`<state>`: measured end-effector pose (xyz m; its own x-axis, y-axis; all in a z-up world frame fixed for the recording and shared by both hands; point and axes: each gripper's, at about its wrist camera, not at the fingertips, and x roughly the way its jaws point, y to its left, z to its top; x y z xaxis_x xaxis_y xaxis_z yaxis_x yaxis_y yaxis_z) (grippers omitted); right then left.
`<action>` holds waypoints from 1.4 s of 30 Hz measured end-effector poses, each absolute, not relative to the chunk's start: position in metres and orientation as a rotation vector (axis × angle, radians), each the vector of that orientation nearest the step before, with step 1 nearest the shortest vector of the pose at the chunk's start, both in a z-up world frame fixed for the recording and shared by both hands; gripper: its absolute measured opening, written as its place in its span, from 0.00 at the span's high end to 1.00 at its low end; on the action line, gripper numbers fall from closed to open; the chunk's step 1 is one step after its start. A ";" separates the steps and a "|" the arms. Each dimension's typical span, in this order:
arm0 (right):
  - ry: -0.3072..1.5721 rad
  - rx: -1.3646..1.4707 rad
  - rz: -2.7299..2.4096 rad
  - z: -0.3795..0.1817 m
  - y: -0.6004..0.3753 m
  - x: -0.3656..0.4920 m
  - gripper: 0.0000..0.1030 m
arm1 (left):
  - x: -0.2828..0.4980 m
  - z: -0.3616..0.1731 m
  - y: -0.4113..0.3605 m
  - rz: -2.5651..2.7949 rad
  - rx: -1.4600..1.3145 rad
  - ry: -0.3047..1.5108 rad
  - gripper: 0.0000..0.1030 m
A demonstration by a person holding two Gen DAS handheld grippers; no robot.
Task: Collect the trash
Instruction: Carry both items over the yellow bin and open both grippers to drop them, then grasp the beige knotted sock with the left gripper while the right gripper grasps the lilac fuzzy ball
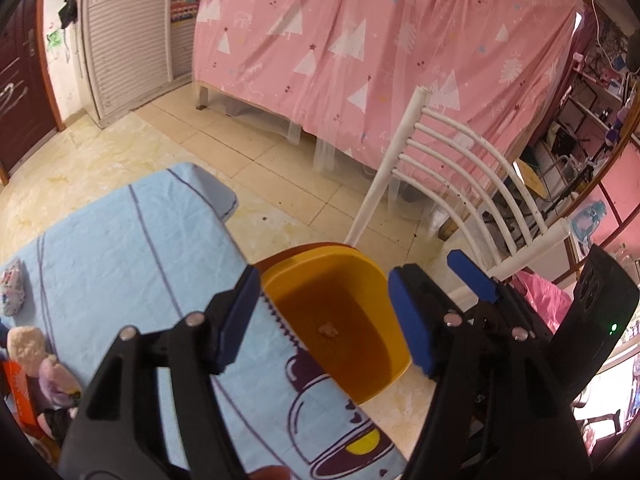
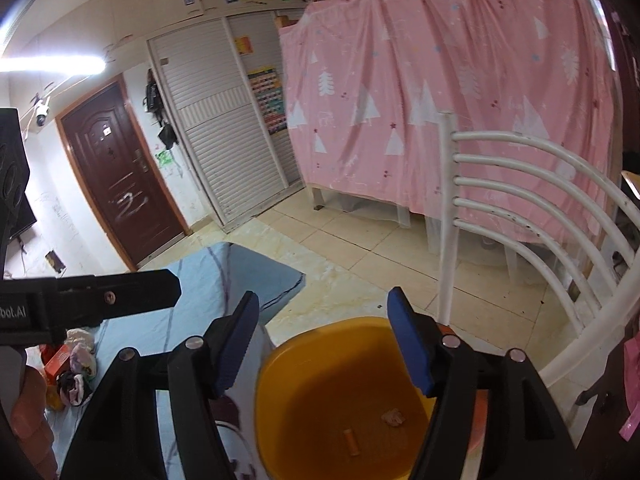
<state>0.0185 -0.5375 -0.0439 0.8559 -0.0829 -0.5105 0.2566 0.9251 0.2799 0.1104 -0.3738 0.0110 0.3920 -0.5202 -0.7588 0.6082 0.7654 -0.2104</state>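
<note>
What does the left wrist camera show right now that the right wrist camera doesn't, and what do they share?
Only the left wrist view shows the right gripper from the side, over the bin's far edge, and the purple cartoon print on the cloth.

Only the right wrist view shows a small orange stick in the bin, the brown door, and the left gripper's black arm.

Both show the yellow bin with a crumpled scrap inside, the white chair, the blue cloth, the pink curtain, and open, empty jaws.
</note>
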 end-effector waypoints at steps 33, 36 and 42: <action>0.555 0.112 0.185 -0.003 -0.347 0.074 0.40 | 0.085 0.069 -0.141 -0.369 0.048 0.785 0.38; 0.566 0.091 0.217 -0.003 -0.331 0.081 0.40 | 0.085 0.064 -0.119 -0.334 0.024 0.800 0.38; 0.602 0.052 0.275 -0.010 -0.298 0.093 0.39 | 0.087 0.053 -0.080 -0.266 -0.018 0.829 0.38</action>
<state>0.0926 -0.2978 -0.0102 0.7890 0.2703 -0.5518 -0.2402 0.9623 0.1278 0.0871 -0.0800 0.0526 0.6442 -0.2404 -0.7261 0.2265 0.9667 -0.1192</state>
